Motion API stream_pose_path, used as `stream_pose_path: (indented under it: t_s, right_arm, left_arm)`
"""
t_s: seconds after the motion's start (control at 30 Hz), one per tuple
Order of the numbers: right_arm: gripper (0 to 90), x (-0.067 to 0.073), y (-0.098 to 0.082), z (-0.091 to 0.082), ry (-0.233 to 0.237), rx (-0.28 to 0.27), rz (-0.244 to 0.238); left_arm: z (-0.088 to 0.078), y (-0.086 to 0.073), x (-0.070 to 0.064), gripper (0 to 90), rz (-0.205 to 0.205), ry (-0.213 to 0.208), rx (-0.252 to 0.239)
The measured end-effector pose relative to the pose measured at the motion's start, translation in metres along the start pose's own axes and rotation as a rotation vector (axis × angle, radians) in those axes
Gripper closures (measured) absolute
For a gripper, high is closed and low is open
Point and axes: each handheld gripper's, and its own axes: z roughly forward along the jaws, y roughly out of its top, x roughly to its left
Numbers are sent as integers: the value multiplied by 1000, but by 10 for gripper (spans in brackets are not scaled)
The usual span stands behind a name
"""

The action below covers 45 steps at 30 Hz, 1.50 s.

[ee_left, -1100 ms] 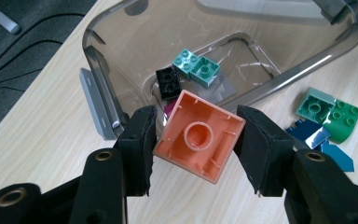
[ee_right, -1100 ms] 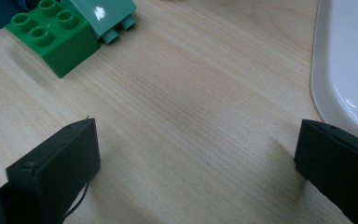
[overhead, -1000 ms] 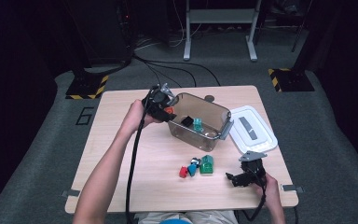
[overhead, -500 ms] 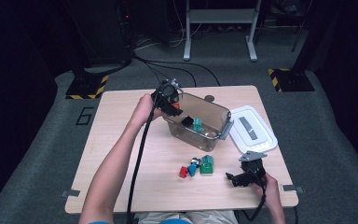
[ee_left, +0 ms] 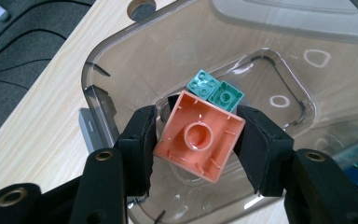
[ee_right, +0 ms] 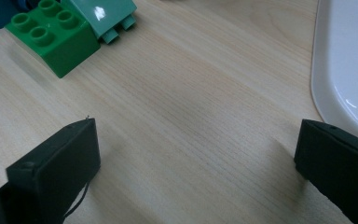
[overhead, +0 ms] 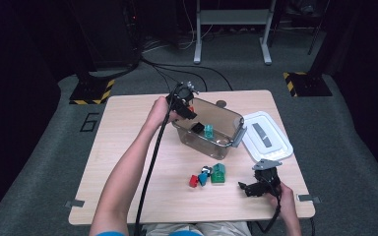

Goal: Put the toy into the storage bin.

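Note:
My left gripper (ee_left: pixel 196 140) is shut on a salmon-orange square brick (ee_left: pixel 199 135), held underside up over the near-left end of a clear plastic bin (ee_left: pixel 135 51). Two teal bricks (ee_left: pixel 214 91) lie on the bin's floor just beyond it. In the high view the left gripper (overhead: pixel 189 110) hangs over the bin's (overhead: pixel 226 118) left end, with a teal brick (overhead: pixel 208 130) inside. My right gripper (ee_right: pixel 196 168) stands open and low over bare wood, nothing between its jaws; in the high view the right gripper (overhead: pixel 248 188) is at the front right.
A green brick (ee_right: pixel 53 35) and a pale green piece (ee_right: pixel 107 16) lie ahead of the right gripper. On the table (overhead: pixel 128 147), loose red, blue and green bricks (overhead: pixel 207 176) sit mid-front. A white lid (overhead: pixel 268 135) lies right of the bin.
My left hand has carried the orange brick rightward and slightly down, from the bin's left rim to over its inside. The right gripper has stayed put.

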Motion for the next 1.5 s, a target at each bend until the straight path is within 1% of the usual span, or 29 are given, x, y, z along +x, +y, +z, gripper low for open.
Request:
stream_pose_path:
  t_s: [0.1, 0.2, 0.33, 0.37, 0.5, 0.57, 0.7, 0.77, 0.8, 0.87, 1.03, 1.13, 1.17, 1.37, 1.5]
  right_arm:
    - [0, 0, 0, 0, 0, 0, 1]
    - [0, 0, 0, 0, -2, 0, 1]
    - [0, 0, 0, 0, 0, -1, 3]
    - [0, 0, 0, 0, -2, -1, 2]
    - [0, 0, 0, 0, 0, 0, 1]
    - [0, 0, 0, 0, 0, -1, 1]
    - [0, 0, 0, 0, -1, -1, 3]
    - [0, 0, 0, 0, -2, 0, 1]
    - [0, 0, 0, 0, -4, 0, 2]
    - [0, 0, 0, 0, 0, 0, 0]
    - [0, 0, 0, 0, 2, 1, -3]
    - [0, 0, 0, 0, 0, 1, -5]
    - [0, 0, 0, 0, 2, 1, -2]
    - [0, 0, 0, 0, 2, 1, -3]
    - [0, 0, 0, 0, 2, 1, -2]
  left_arm:
    - [7, 1, 2, 494, -9, -6, 3]
    - [12, 2, 3, 493, -9, -19, 16]
    - [16, 2, 4, 489, -19, -23, 16]
    - [16, 2, 5, 480, -27, -29, 15]
    - [14, 2, 4, 333, -41, -28, 15]
    - [10, 1, 4, 249, -48, -20, 0]
    - [2, -2, 3, 188, -63, -15, -18]
    - [-5, -4, 2, 164, -57, -6, -26]
    - [-7, -5, 1, 159, -60, -9, -32]
    - [-13, -8, 0, 151, -54, -2, -39]
    - [-29, -18, -2, 143, -57, 11, -61]
    - [-37, -24, -5, 136, -63, 19, -71]
    - [-38, -26, -5, 135, -58, 23, -74]
    - [-50, -41, -16, 134, -43, 40, -75]
    - [-53, -54, -25, 133, -29, 37, -75]
